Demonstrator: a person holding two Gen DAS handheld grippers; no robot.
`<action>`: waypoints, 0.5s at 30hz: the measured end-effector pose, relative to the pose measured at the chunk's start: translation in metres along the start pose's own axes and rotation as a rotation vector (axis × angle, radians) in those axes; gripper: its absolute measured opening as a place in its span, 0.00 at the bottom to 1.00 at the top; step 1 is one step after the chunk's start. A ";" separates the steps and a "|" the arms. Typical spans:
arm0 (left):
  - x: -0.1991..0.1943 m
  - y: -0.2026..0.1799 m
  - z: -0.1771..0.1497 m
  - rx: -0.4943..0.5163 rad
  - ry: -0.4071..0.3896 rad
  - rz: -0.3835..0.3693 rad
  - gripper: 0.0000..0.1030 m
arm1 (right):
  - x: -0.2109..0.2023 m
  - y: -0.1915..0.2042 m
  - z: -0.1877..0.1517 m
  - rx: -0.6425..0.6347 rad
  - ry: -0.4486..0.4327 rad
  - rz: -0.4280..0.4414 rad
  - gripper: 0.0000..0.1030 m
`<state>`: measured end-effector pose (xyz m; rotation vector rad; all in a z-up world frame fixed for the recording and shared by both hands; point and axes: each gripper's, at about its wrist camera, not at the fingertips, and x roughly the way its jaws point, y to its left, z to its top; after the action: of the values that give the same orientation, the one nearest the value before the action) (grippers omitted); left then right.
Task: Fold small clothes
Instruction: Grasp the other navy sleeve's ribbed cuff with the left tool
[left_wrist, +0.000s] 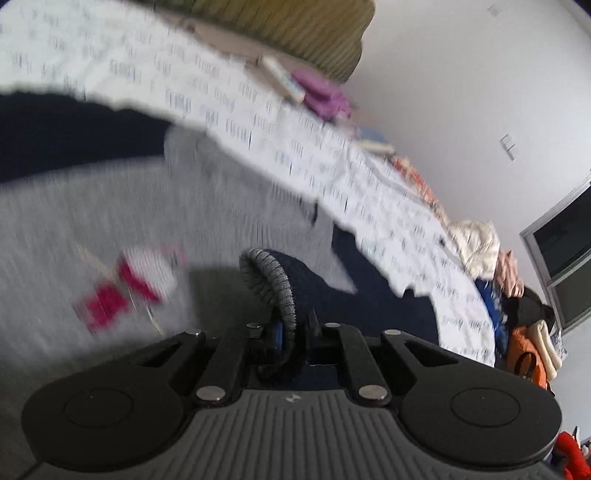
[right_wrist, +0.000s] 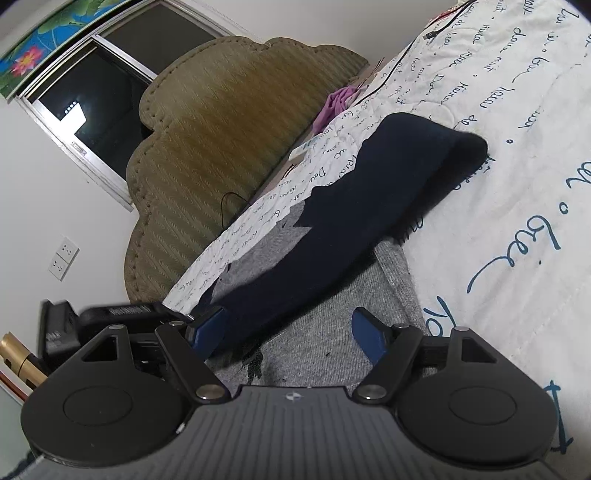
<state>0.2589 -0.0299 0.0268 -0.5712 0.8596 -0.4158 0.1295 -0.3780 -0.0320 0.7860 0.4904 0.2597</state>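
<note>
Sweater (right_wrist: 325, 325) on the quilt (right_wrist: 498, 206): fold in hand.
Left gripper (left_wrist: 286, 332) was clamped on its ribbed cuff (left_wrist: 273, 284); right gripper (right_wrist: 291, 332) stood open above the grey body, beside the navy sleeve (right_wrist: 369, 206). Advisable: carry the cuff flat, avoiding bunching.

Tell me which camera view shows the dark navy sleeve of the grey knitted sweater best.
The right wrist view: the dark navy sleeve lies sharp and full-length across the white bedsheet with blue writing. The left wrist view is motion-blurred and shows only a ribbed cuff pinched in the left gripper.
</note>
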 end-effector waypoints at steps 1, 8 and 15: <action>-0.007 0.002 0.007 0.002 -0.011 -0.001 0.10 | 0.000 0.002 0.001 -0.004 0.004 -0.006 0.76; -0.045 0.031 0.043 0.015 -0.066 0.063 0.09 | -0.012 0.015 0.050 -0.074 -0.060 -0.015 0.79; -0.062 0.076 0.055 0.032 -0.064 0.225 0.10 | 0.011 -0.002 0.102 -0.101 -0.026 -0.114 0.79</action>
<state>0.2752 0.0796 0.0447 -0.4499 0.8443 -0.2052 0.1912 -0.4369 0.0242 0.6600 0.4919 0.1671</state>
